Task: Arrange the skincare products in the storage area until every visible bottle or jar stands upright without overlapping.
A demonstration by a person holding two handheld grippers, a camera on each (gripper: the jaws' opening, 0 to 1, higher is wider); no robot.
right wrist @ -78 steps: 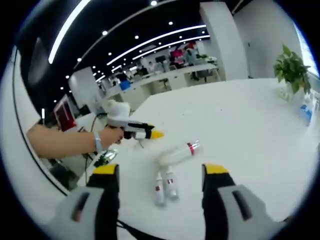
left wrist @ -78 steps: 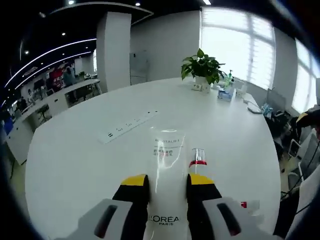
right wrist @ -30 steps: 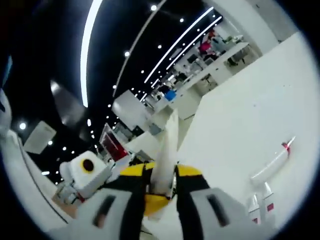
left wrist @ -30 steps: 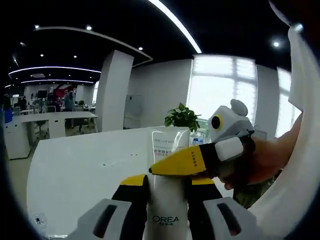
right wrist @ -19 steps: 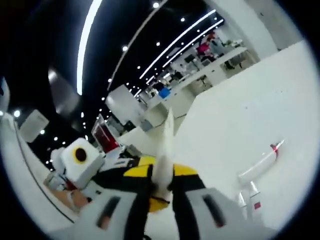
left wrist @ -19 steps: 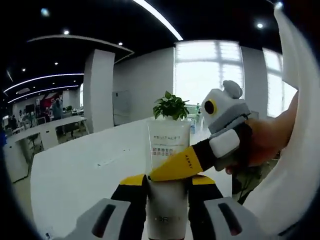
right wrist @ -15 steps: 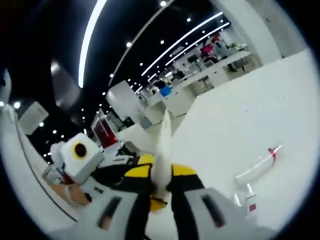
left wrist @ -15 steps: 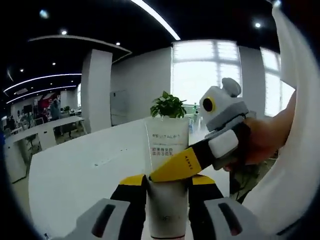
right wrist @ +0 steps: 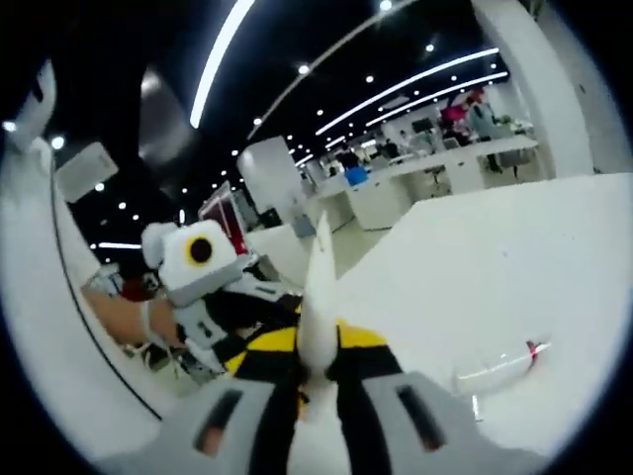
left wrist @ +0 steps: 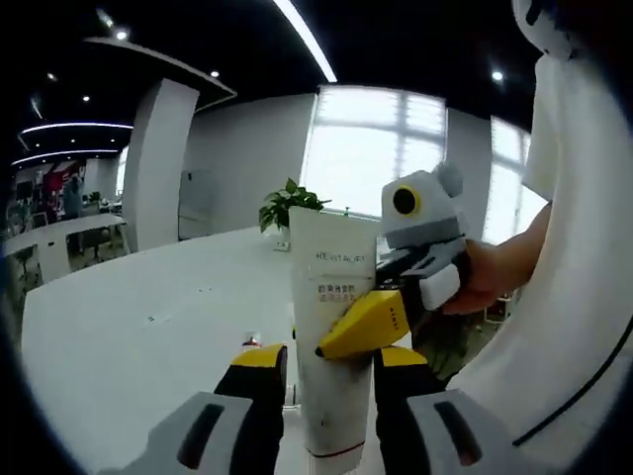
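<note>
A white Revitalift tube [left wrist: 336, 287] stands upright in the air, crimped end on top. My left gripper [left wrist: 324, 361] has its jaws close against the sides of the tube's lower part. My right gripper [left wrist: 341, 336] comes in from the right, held by a hand [left wrist: 490, 282], with a yellow finger pressed on the tube's face. In the right gripper view the tube [right wrist: 318, 287] shows edge-on, and my right gripper [right wrist: 315, 344] is shut on it. The left gripper [right wrist: 272, 346] sits just left of it. A clear bottle [right wrist: 495, 366] with a red band lies on the table.
The white table [right wrist: 495, 267] stretches far and wide, also seen in the left gripper view as the table [left wrist: 119, 336]. A small red-capped bottle [left wrist: 252, 343] peeks out behind my left jaw. A potted plant [left wrist: 287, 208] stands at the far side. A white sleeve [left wrist: 564, 297] is on the right.
The tube has slid upward between my left jaws; its brand label is gone and a red line near its bottom shows. Both views have swung as the hands lifted.
</note>
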